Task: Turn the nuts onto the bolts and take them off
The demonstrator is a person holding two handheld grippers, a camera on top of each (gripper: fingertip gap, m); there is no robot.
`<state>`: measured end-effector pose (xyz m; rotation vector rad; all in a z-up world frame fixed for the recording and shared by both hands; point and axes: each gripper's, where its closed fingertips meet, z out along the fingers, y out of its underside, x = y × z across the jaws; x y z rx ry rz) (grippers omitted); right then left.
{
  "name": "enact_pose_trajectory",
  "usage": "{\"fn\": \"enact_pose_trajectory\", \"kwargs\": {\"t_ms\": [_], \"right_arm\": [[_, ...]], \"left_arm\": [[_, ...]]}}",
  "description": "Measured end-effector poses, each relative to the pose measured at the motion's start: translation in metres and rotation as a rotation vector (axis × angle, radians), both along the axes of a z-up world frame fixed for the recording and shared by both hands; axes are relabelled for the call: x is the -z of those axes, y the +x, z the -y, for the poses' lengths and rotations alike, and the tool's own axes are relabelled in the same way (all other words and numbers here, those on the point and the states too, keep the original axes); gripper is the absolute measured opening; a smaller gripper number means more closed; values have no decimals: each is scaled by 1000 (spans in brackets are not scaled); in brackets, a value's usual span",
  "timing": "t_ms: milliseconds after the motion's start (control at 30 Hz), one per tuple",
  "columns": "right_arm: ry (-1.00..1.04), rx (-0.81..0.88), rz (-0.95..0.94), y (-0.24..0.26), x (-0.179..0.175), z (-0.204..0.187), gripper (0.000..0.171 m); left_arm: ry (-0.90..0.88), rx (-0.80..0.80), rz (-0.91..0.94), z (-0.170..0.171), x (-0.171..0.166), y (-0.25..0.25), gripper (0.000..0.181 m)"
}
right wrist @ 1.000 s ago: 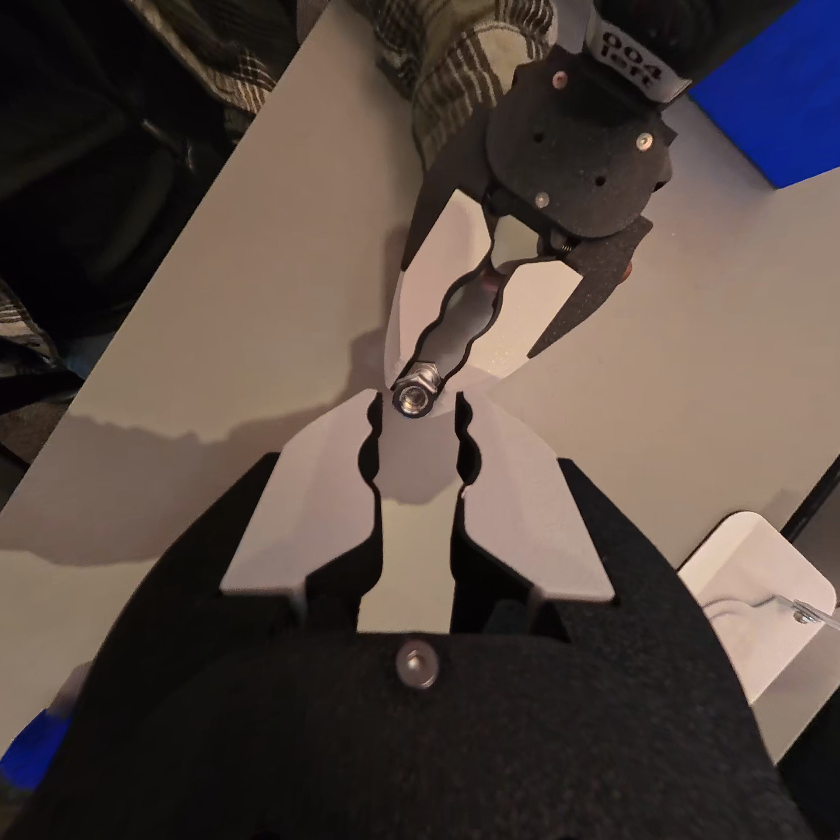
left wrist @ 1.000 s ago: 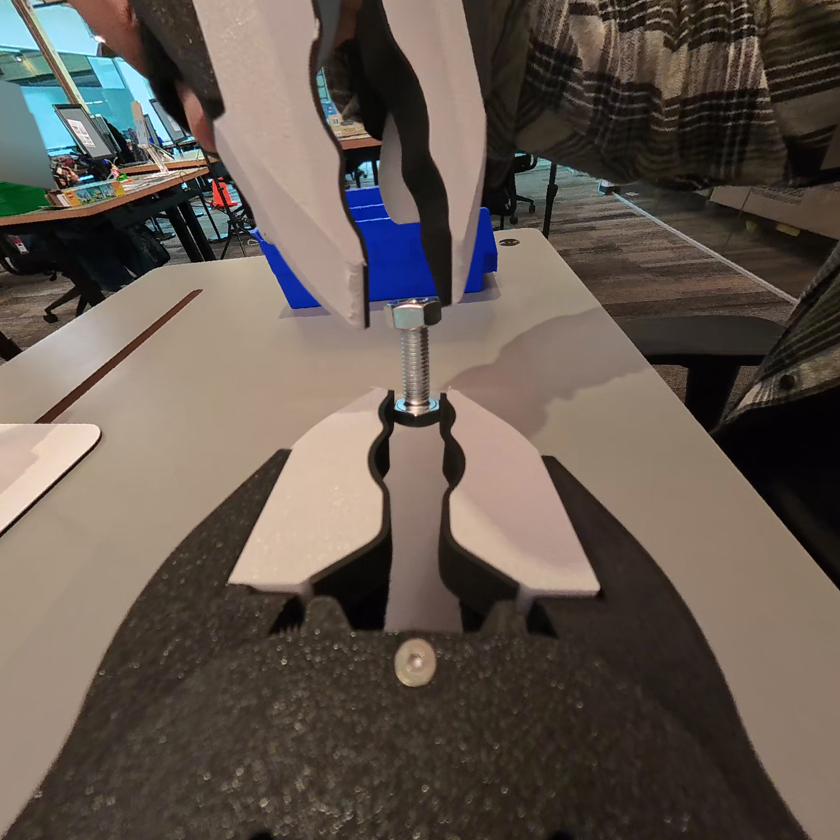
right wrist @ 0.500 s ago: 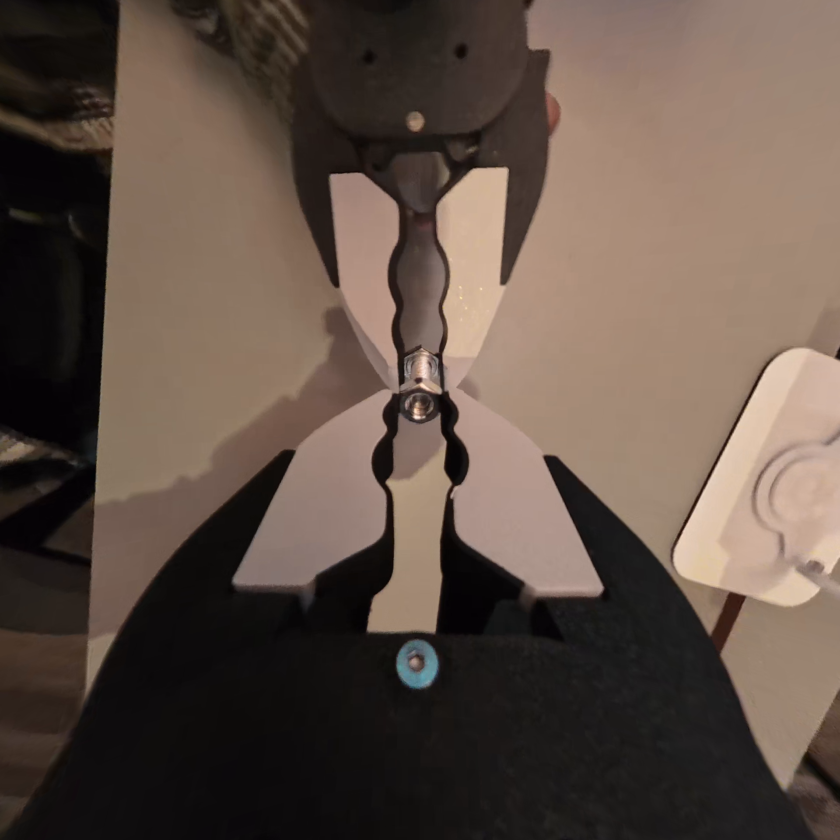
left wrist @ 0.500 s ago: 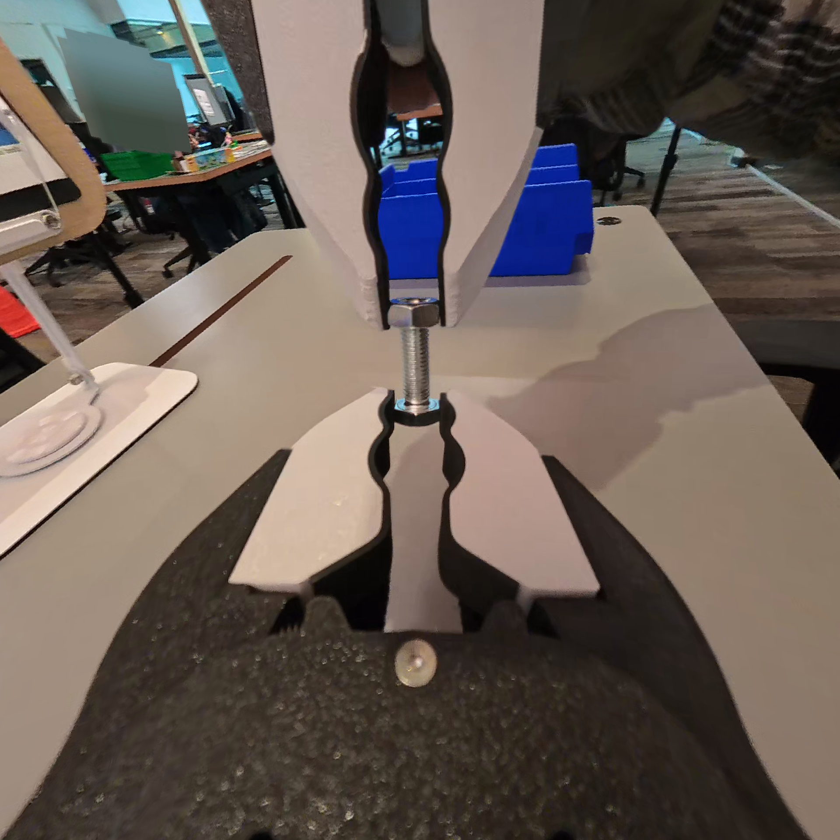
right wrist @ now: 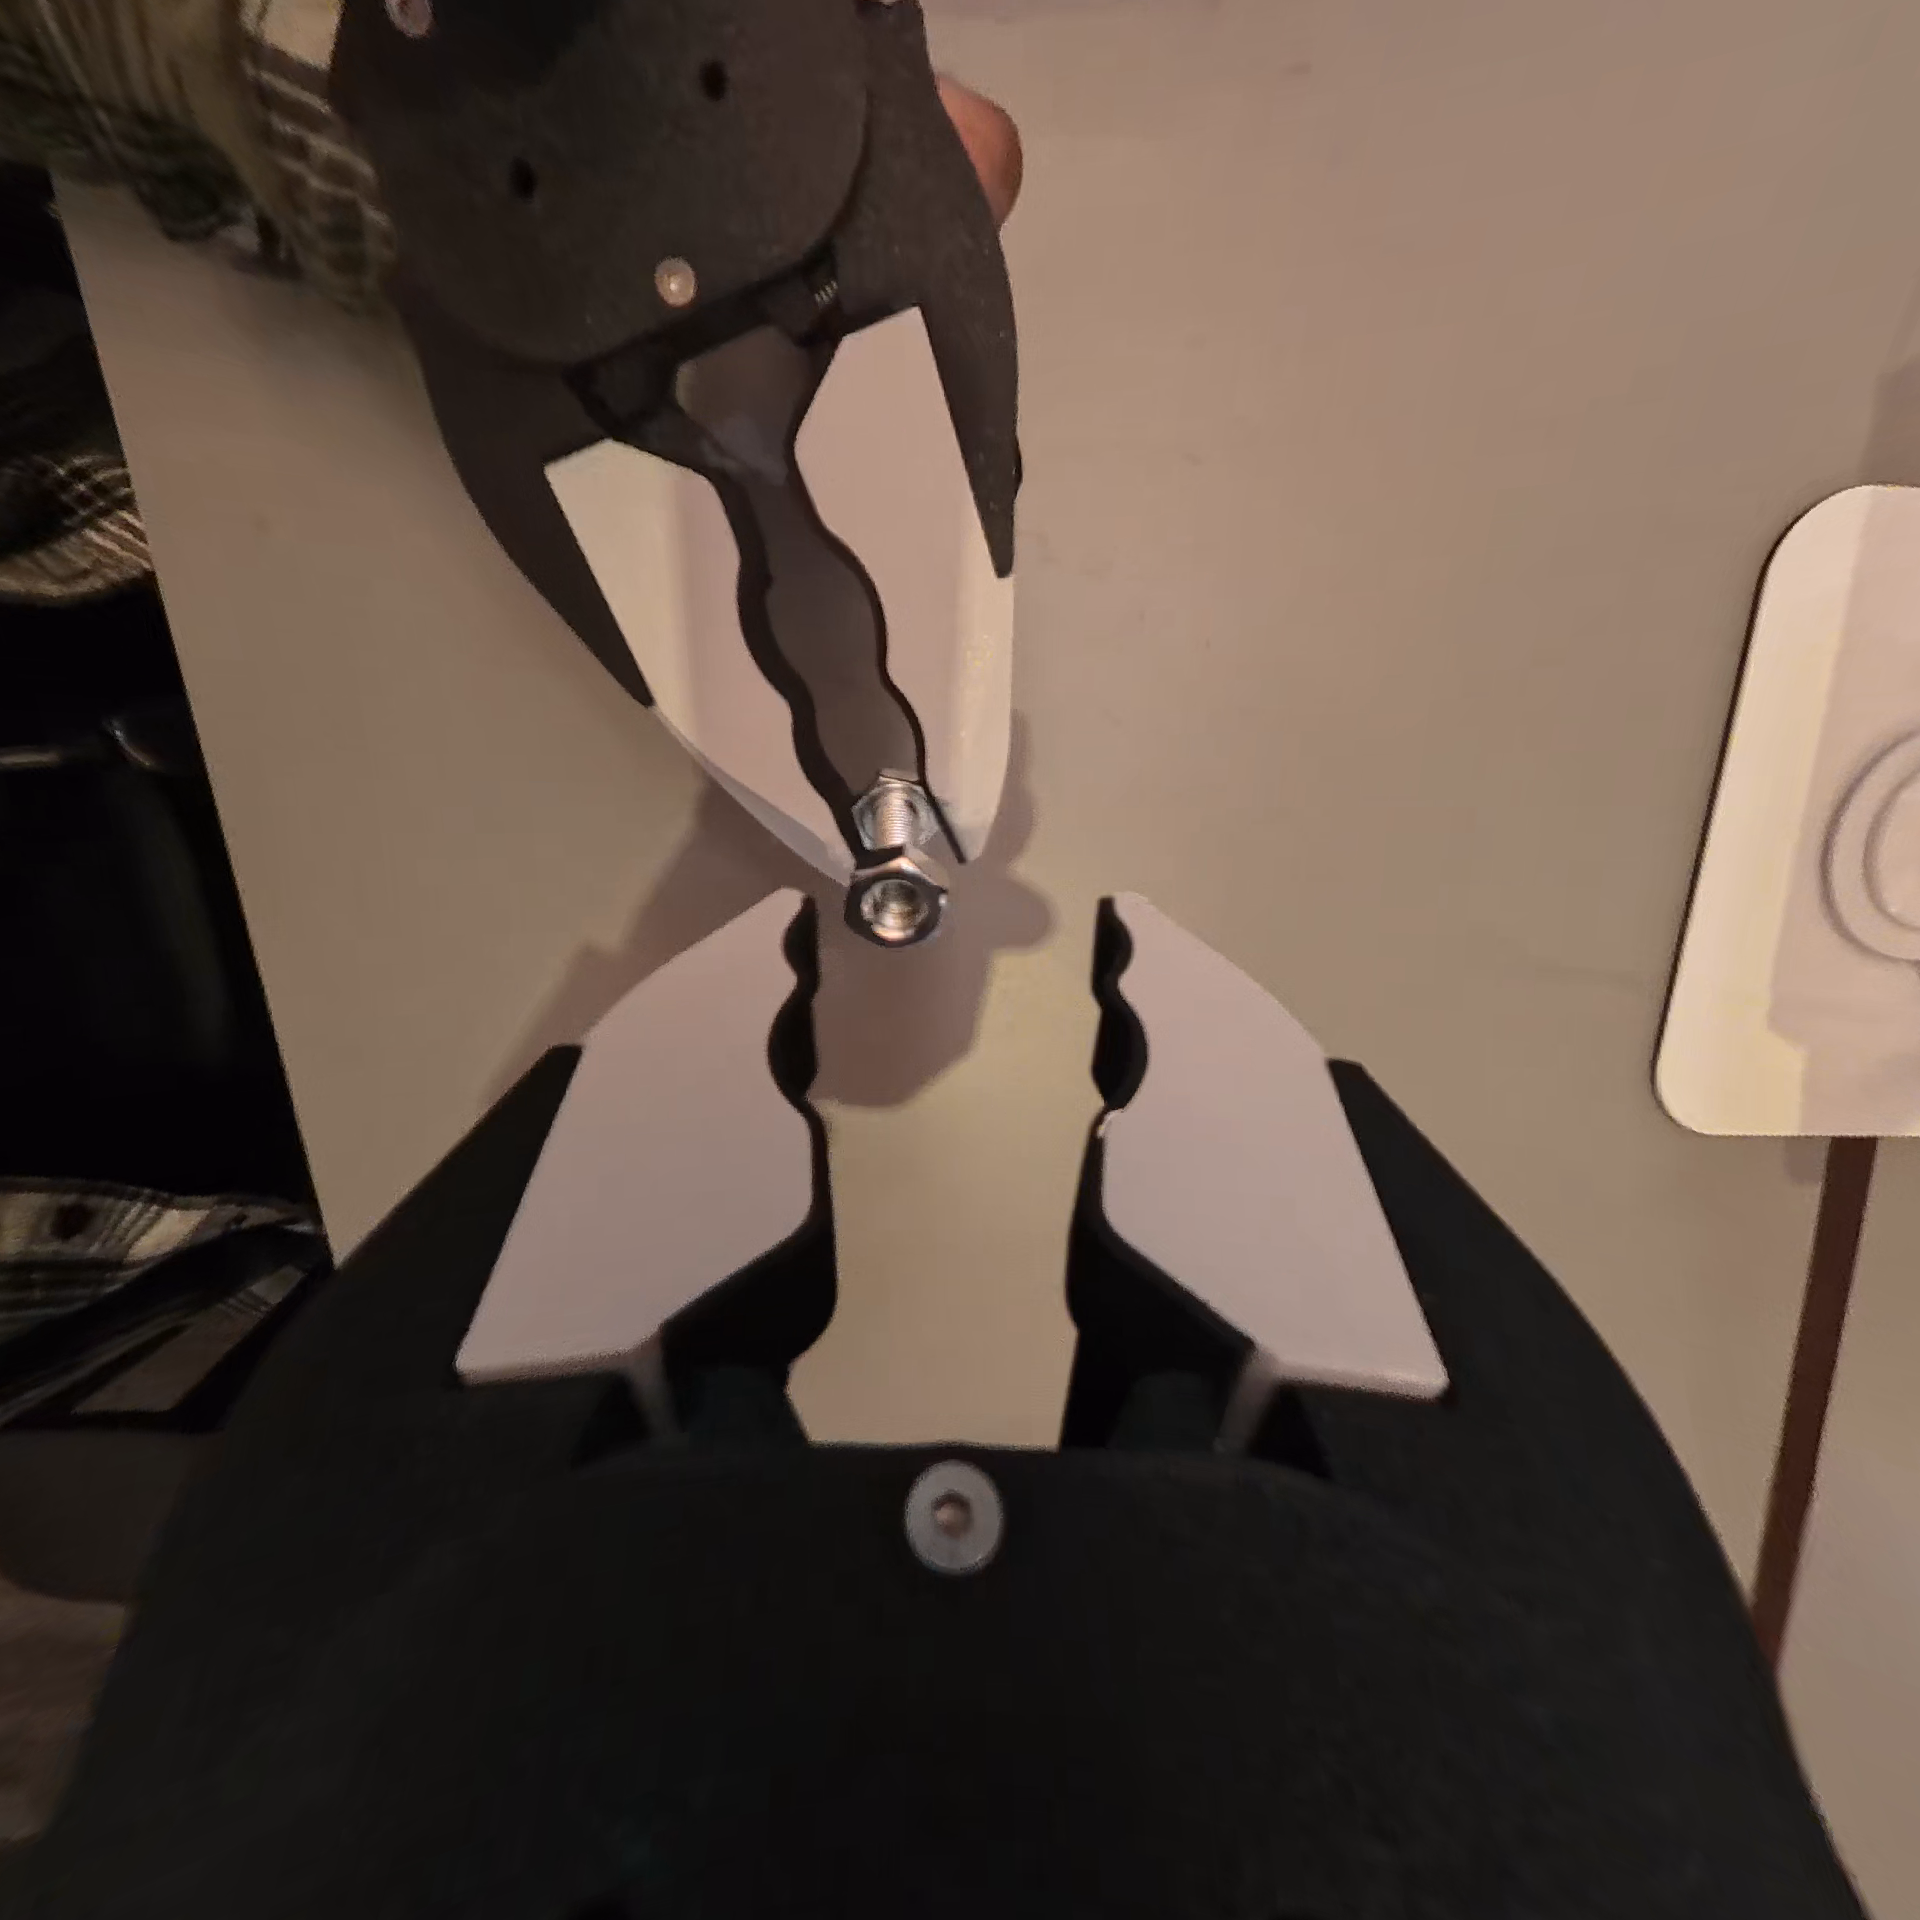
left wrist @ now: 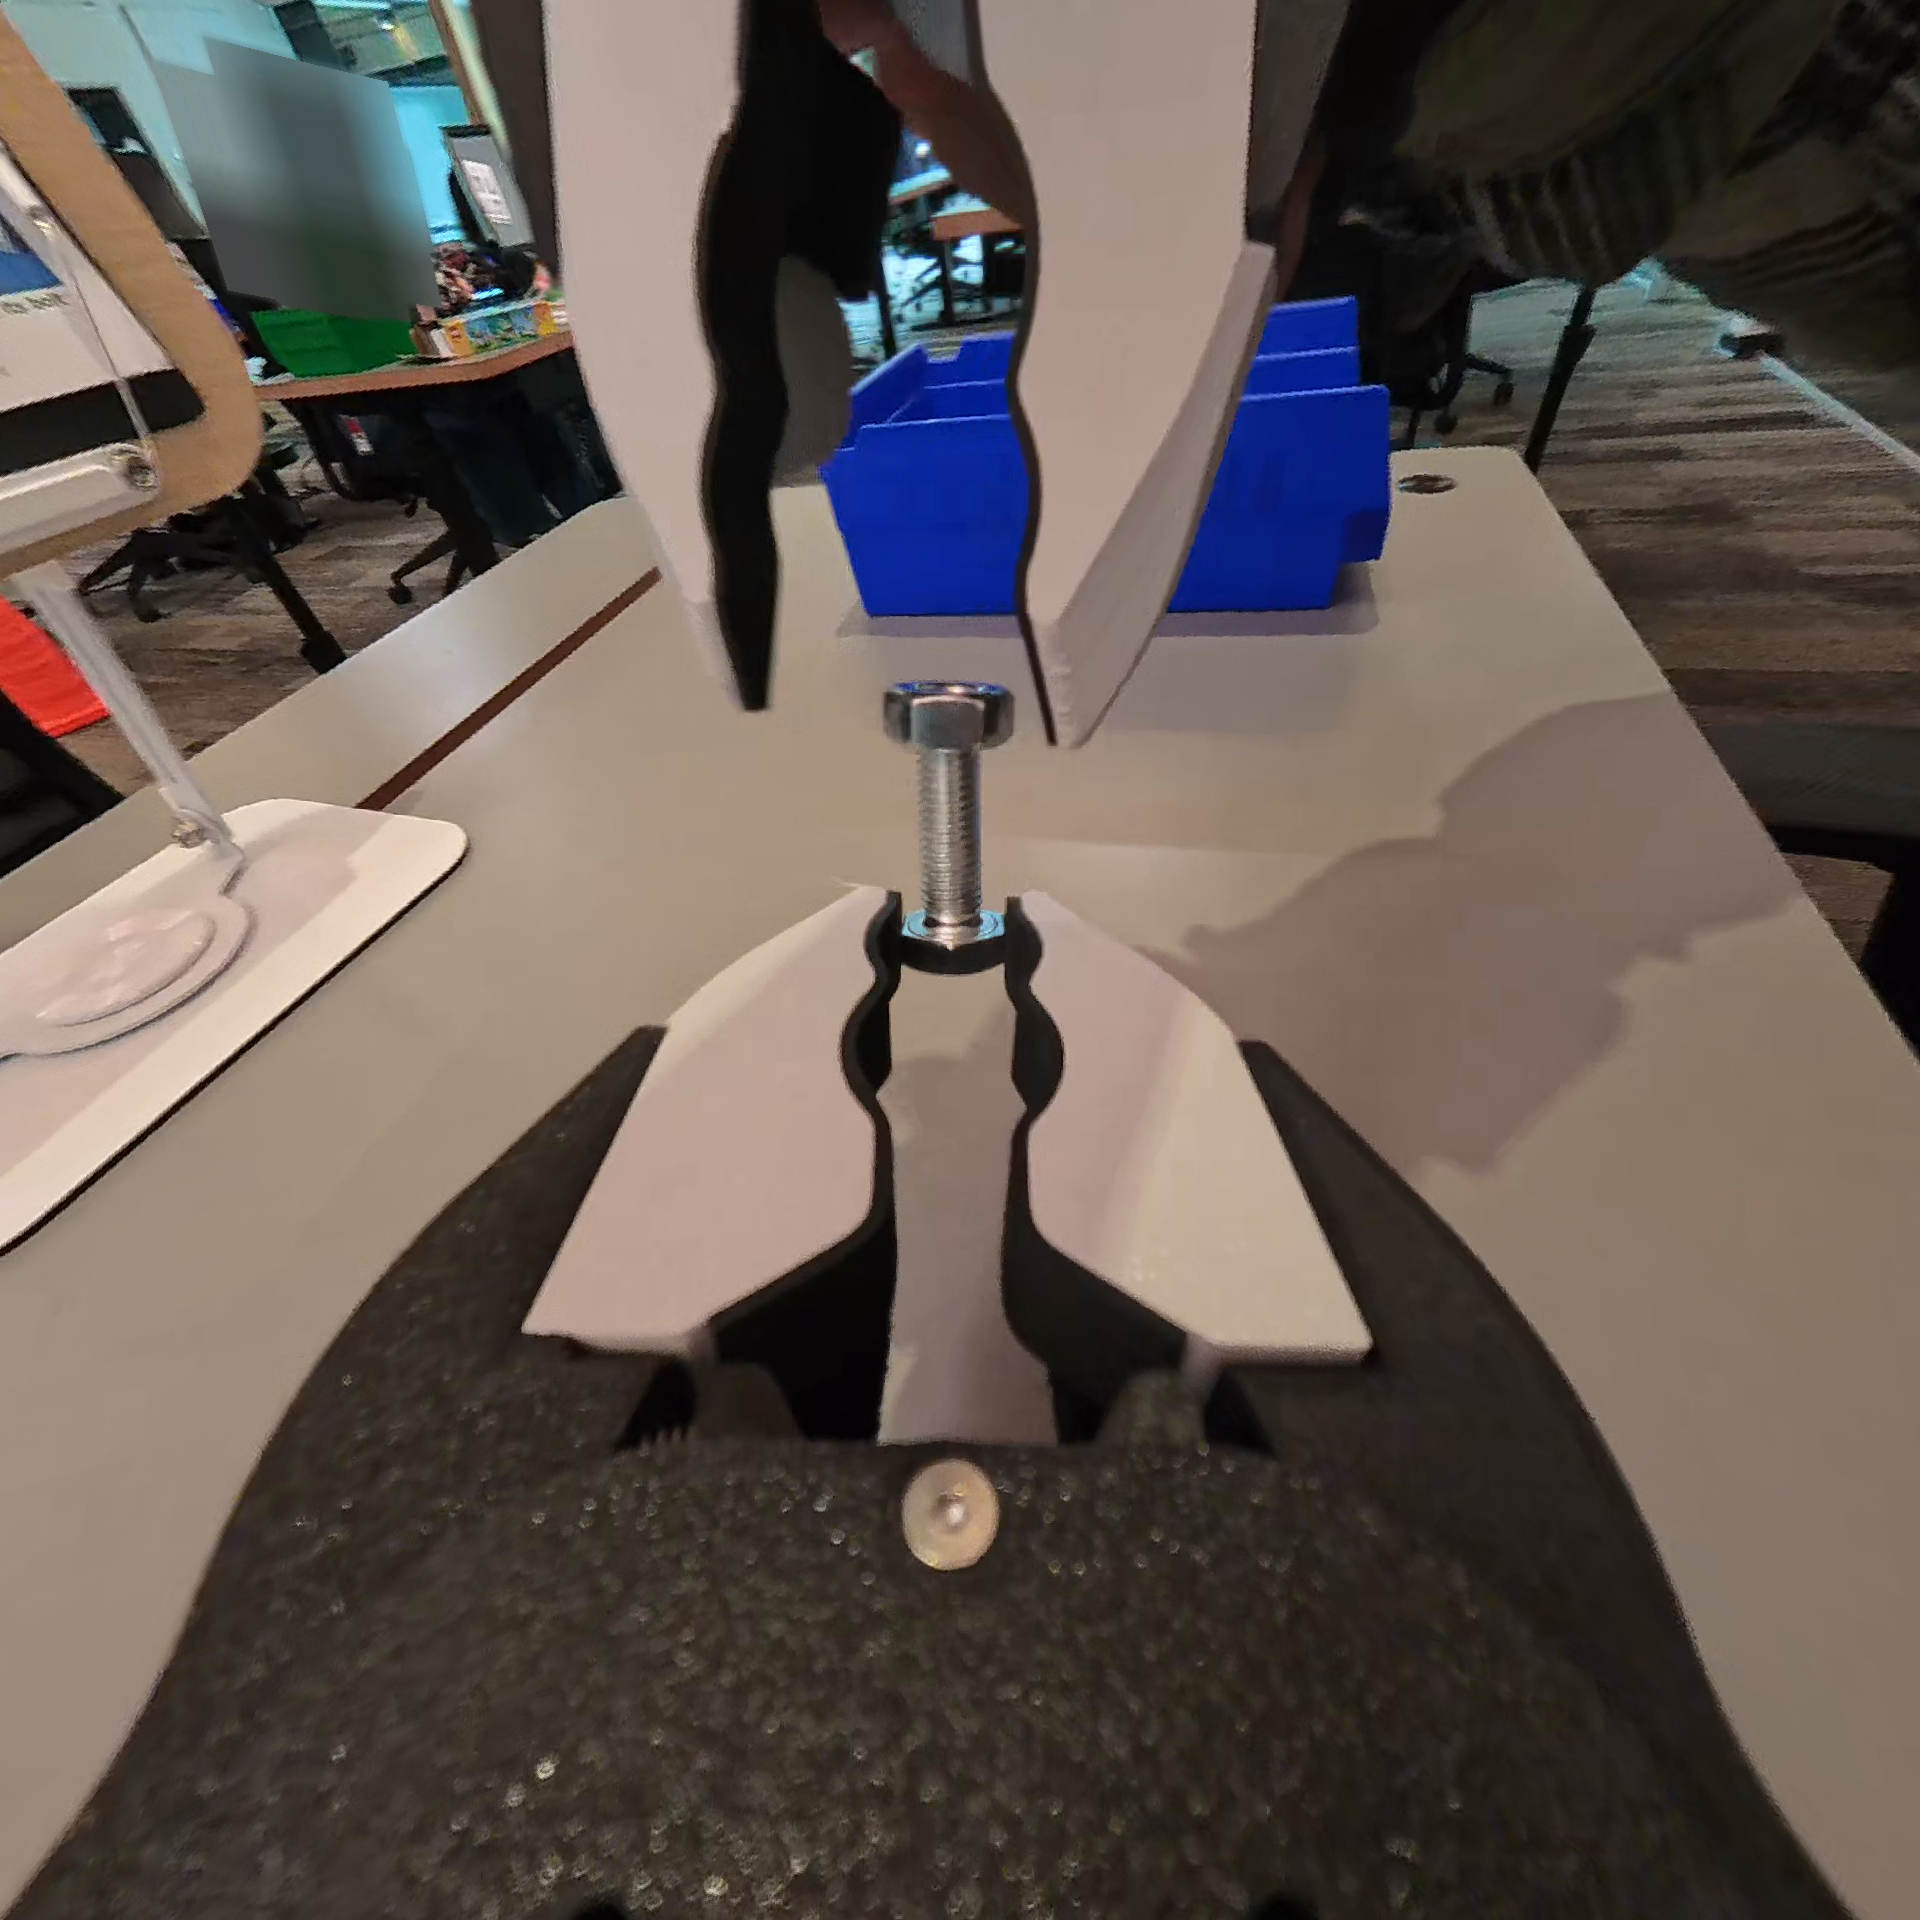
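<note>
The bolt (left wrist: 948, 831) is held upright, pinched at its lower end by the left gripper (left wrist: 951, 925). The right gripper (left wrist: 899, 696) is poised above, pointing down, its fingers spread around the nut (left wrist: 948, 715).

The lower end of the threaded silver steel bolt (left wrist: 945, 831) is buried between the left gripper's (left wrist: 950, 914) white fingertips (left wrist: 831, 956), so what they clamp there cannot be made out. The blue plastic bins (left wrist: 1288, 499) at the far edge of the pale grey bench (left wrist: 1351, 1039) are partly covered by the right gripper's (left wrist: 894, 707) spread fingers, whose upper parts run off the top edge. The white rounded stand base (right wrist: 1808, 831) is cut by the right edge — its post unseen.
</note>
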<state>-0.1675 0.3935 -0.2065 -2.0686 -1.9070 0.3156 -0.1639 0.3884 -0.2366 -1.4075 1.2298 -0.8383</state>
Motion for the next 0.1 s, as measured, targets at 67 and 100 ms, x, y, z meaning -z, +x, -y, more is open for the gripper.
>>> {"fn": "enact_pose_trajectory", "kwargs": {"t_ms": [67,100], "right_arm": [[36,-69,-31,0,-8,-2,58],[70,-136,-59,-1,-13,-3,62]], "left_arm": [[-24,41,28,4,-4,0,19],[-46,74,46,7,-6,0,19]]}}
